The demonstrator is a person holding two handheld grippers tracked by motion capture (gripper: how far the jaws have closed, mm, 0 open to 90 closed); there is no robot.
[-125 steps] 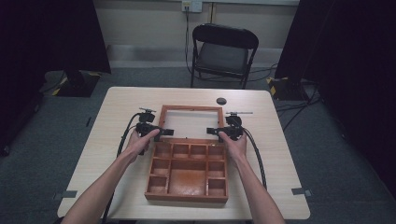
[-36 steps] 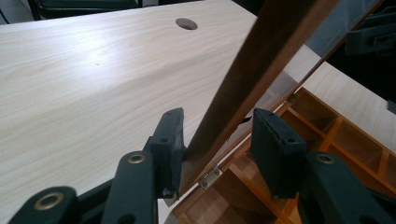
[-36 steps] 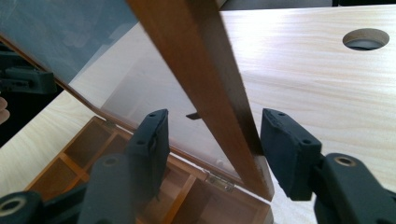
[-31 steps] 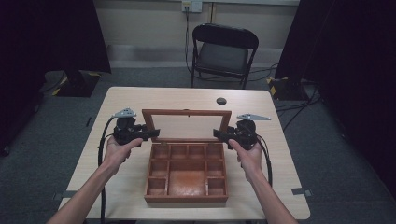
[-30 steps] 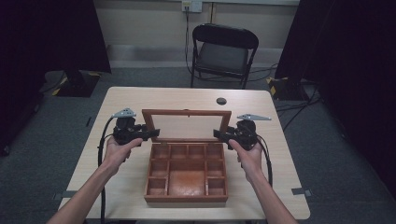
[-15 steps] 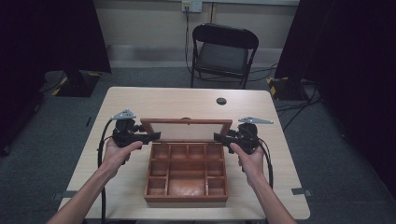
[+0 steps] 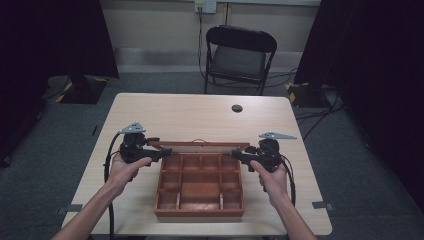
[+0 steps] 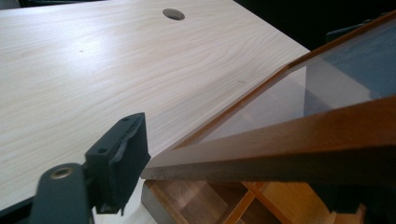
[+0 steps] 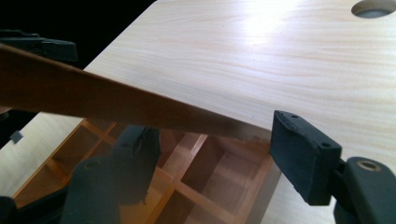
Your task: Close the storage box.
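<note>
A brown wooden box [image 7: 199, 212] with several compartments sits at the table's near middle. Its glass-paned lid [image 7: 200, 145] is hinged at the back and tilts forward over the box, almost edge-on in the high view. My left gripper [image 7: 167, 151] is at the lid's left end and my right gripper [image 7: 236, 154] at its right end. In the left gripper view the lid's rail [image 8: 280, 144] crosses between wide jaws. In the right gripper view the rail [image 9: 93, 102] lies over one jaw and ends beside the other, above the compartments [image 9: 187, 186]. Both grippers look open, bearing the lid.
The pale wooden table [image 7: 190, 115] has a round cable hole [image 7: 237, 108] at the back right. A black folding chair [image 7: 240, 50] stands behind the table. Cables trail from both grippers off the near edge.
The lid, first lying flat behind the box, was raised upright and has now tipped forward and down toward the box. Both grippers moved outward and nearer with it.
</note>
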